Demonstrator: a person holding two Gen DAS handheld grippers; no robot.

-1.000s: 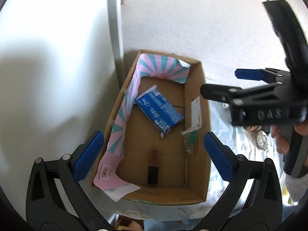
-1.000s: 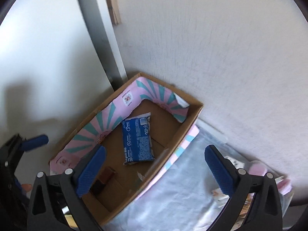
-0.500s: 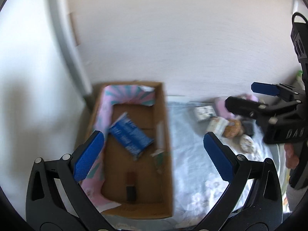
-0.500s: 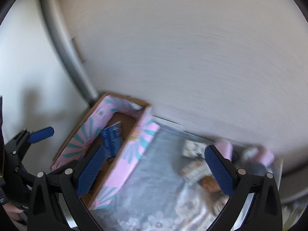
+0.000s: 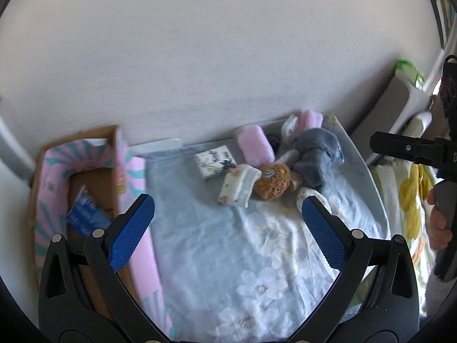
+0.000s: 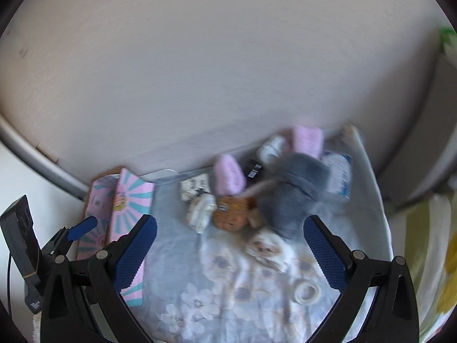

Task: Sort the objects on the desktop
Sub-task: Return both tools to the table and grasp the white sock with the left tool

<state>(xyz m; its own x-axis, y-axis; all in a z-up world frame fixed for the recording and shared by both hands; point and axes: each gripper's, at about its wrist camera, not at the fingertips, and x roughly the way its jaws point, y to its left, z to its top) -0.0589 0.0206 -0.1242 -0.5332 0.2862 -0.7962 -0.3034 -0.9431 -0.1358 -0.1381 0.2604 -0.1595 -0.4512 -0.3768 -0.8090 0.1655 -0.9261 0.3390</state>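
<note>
A cardboard box with pink and teal striped lining stands at the left of the table, a blue packet inside it. A heap of small items lies at the back right: a grey plush, a pink roll, a brown furry toy, a white patterned box and a folded cloth. My left gripper hangs open above the floral cloth, empty. My right gripper is open and empty too, in front of the heap; a tape ring lies between its fingers' span.
A pale wall runs along the table's back edge. The right gripper's body and a hand show at the right edge of the left wrist view. A yellow floral fabric lies beyond the table's right edge. The left gripper shows at the right wrist view's left.
Both views have swung right, from over the box to the floral cloth and the heap of items. Both grippers stayed open and empty.
</note>
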